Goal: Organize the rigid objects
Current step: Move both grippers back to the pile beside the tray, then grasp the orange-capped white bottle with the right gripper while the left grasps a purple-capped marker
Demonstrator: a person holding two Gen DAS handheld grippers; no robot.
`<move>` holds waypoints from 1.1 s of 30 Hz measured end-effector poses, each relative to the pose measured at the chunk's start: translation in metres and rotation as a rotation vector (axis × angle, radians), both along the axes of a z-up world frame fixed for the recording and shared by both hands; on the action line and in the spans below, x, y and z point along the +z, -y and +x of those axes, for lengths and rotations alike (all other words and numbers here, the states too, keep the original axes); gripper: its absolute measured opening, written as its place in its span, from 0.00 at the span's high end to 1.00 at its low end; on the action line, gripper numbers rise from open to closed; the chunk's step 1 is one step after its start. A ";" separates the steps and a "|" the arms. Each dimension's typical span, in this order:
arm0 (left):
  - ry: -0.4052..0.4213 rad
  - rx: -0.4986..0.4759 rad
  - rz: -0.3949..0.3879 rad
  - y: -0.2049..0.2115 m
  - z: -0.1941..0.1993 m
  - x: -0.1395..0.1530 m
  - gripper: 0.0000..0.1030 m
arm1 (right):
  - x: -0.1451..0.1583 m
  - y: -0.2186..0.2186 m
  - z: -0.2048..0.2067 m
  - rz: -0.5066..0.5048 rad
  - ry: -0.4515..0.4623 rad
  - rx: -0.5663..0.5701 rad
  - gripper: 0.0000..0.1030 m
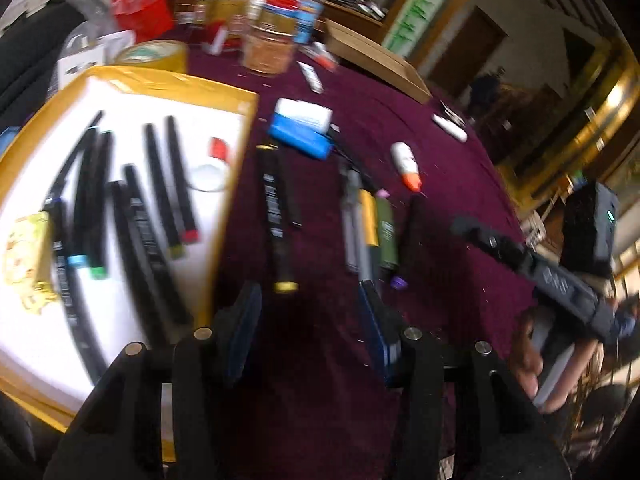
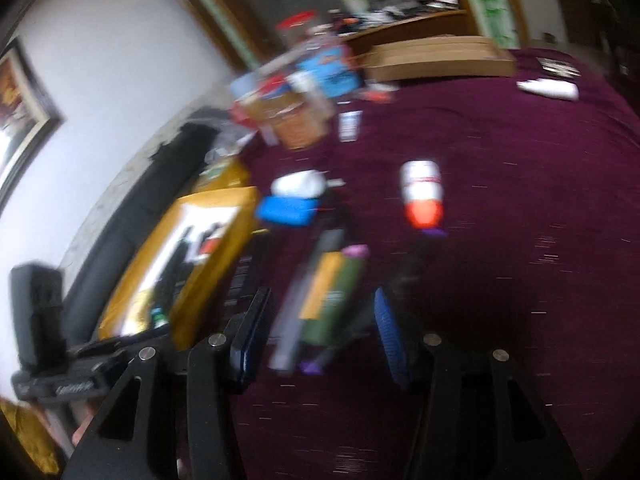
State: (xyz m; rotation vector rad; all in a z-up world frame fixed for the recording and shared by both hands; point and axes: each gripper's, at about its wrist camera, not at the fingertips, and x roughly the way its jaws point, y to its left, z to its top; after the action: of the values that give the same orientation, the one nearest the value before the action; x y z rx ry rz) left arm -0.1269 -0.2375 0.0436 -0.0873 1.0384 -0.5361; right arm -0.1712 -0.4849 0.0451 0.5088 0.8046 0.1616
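The left tool (image 1: 312,332) stands half open and empty, with the yellow-capped marker (image 1: 276,216) just above it in frame, long axis running away. The right tool (image 2: 320,340), wide and empty, seems to face the blurred pen cluster (image 2: 324,296).

At left of the left wrist view, one gold-rimmed white tray (image 1: 244,100) holds about eight long black marker pens (image 1: 176,172), though blur makes the count uncertain. One red-capped stub (image 1: 219,148) sits at its upper right. On the maroon bench (image 1: 460,208) at centre lie one black yellow-tipped marker (image 1: 276,216), one blue-and-white box (image 1: 302,126) and one white orange-tipped tube (image 1: 406,164).
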 end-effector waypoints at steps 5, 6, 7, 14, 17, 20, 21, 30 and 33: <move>0.002 -0.037 0.031 0.015 -0.005 -0.002 0.54 | -0.004 0.037 0.024 0.042 -0.048 -0.055 0.55; -0.006 -0.039 0.029 0.017 -0.004 -0.003 0.54 | -0.004 0.040 0.032 0.038 -0.062 -0.057 0.55; -0.010 -0.038 0.030 0.016 -0.003 -0.003 0.54 | -0.005 0.042 0.042 0.035 -0.076 -0.062 0.55; 0.010 -0.047 0.065 0.026 -0.003 -0.002 0.54 | -0.030 0.053 0.110 -0.027 -0.129 -0.122 0.55; 0.017 -0.073 0.099 0.041 -0.003 -0.005 0.54 | -0.048 0.055 0.121 -0.030 -0.139 -0.133 0.59; 0.032 -0.099 0.123 0.059 0.000 -0.004 0.54 | -0.046 0.038 0.122 -0.172 -0.131 -0.079 0.72; 0.033 -0.103 0.129 0.064 0.002 -0.004 0.54 | -0.047 0.035 0.121 -0.195 -0.129 -0.079 0.77; 0.066 -0.181 0.149 0.111 0.006 -0.005 0.54 | -0.029 0.055 0.104 -0.031 -0.077 -0.108 0.77; 0.074 -0.220 0.157 0.124 0.007 -0.006 0.54 | -0.018 0.073 0.093 0.035 -0.026 -0.132 0.77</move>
State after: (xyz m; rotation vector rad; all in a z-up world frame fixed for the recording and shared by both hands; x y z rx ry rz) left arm -0.1204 -0.3613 0.0372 0.1861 1.0201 -0.6496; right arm -0.0783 -0.5577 0.0266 0.5959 0.7921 0.0473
